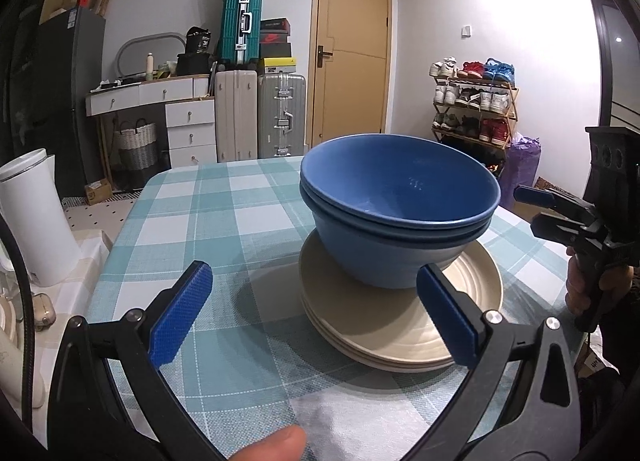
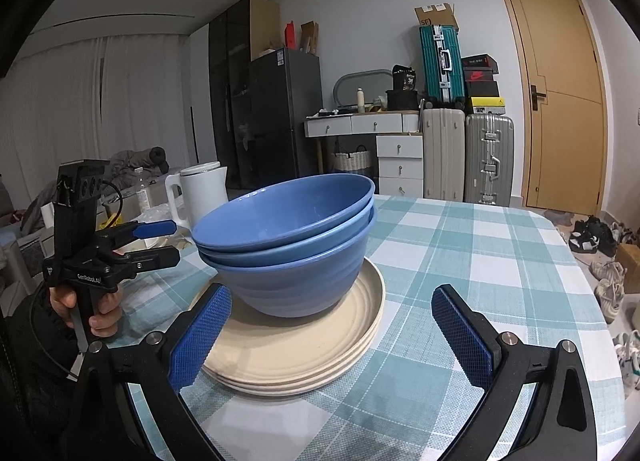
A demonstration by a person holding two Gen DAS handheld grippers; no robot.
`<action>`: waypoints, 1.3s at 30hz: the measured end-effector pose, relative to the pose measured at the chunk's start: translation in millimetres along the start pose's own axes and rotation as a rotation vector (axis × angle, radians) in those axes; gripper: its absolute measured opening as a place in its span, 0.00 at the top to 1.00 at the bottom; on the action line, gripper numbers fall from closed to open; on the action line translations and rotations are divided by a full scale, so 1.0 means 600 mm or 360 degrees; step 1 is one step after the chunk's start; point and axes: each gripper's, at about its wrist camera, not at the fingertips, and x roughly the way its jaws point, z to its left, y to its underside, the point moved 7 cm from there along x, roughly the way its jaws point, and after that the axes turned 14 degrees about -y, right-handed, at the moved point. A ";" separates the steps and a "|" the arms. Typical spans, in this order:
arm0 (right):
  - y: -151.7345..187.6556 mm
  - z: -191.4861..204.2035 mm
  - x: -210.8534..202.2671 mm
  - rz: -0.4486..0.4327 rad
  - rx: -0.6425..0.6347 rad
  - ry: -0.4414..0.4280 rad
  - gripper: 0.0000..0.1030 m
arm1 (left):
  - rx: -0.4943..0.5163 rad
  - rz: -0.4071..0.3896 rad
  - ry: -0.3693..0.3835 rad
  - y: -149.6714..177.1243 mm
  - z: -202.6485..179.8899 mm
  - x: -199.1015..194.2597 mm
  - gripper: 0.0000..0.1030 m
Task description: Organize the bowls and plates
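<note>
Your left gripper and right gripper both gape wide, holding nothing. Between them on the checked tablecloth, nested empty blue bowls sit on stacked cream plates. The handle reads "GenRobot.AI".

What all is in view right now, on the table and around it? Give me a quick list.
round blue bowls: three by the rims, nested, on the plates.
round cream plates: about three, stacked, table centre.
teal-and-white checked tablecloth: one, covers the table.
white electric kettle: one, left of the table.
upright suitcases: three, teal, cream, silver, back wall.
white drawer unit: one, beside the suitcases.
dark fridge: one, back left.
tan wooden door: one, shut.
wooden shoe rack: one, right of the door.
left claw: open, empty.
right claw: open, empty.
</note>
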 end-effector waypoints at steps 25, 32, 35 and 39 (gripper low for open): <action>0.005 0.006 0.000 0.0008 -0.0017 -0.0014 0.01 | 0.0004 -0.0001 0.0032 0.001 -0.003 -0.001 0.01; 0.005 0.006 0.000 0.0008 -0.0015 -0.0015 0.01 | 0.0002 0.0000 0.0034 0.001 -0.003 0.000 0.01; 0.004 0.006 -0.001 0.0007 -0.0018 -0.0015 0.01 | 0.0005 -0.0001 0.0034 0.000 -0.002 -0.001 0.01; 0.006 0.005 0.002 0.0012 -0.0015 -0.0018 0.01 | 0.0003 -0.0002 0.0036 0.001 -0.004 -0.002 0.01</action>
